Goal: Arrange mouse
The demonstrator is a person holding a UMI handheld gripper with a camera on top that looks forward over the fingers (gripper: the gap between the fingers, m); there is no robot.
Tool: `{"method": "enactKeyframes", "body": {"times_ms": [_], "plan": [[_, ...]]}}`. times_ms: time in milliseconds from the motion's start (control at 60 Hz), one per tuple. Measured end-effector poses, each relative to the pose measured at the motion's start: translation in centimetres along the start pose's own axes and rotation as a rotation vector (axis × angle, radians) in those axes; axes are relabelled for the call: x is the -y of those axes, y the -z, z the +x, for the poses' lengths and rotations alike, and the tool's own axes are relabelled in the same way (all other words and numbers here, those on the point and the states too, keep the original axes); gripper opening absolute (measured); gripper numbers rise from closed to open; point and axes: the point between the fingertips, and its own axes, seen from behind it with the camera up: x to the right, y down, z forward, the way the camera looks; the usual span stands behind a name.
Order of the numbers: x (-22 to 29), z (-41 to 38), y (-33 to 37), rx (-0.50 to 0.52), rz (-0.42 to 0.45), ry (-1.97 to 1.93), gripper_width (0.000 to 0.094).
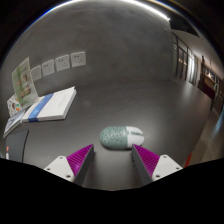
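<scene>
A pale grey-green and white computer mouse (121, 136) lies on the grey table (120, 95), just ahead of my fingers and between their tips' lines. My gripper (112, 152) is open. Its two magenta-padded fingers (80, 157) stand wide apart, one at each side and slightly short of the mouse. Neither finger touches the mouse. Nothing is held between them.
A stack of white papers or a book (42, 107) with a blue strip lies to the left on the table. A green printed sheet (22, 80) stands behind it. Small papers (62, 63) hang on the back wall. Shelving (190, 65) stands at the far right.
</scene>
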Motion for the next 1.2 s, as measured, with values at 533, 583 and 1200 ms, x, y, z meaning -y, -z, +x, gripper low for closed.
{"method": "enactKeyframes", "body": {"times_ms": [533, 583, 1200], "plan": [[6.3, -2.5, -8.6, 0.157, -0.024, 0.127, 0.0526], [6.4, -2.4, -8.5, 0.164, -0.033, 0.109, 0.0492], [8.1, -36.7, 16.4, 0.404, 0.233, 0.242, 0.043]]}}
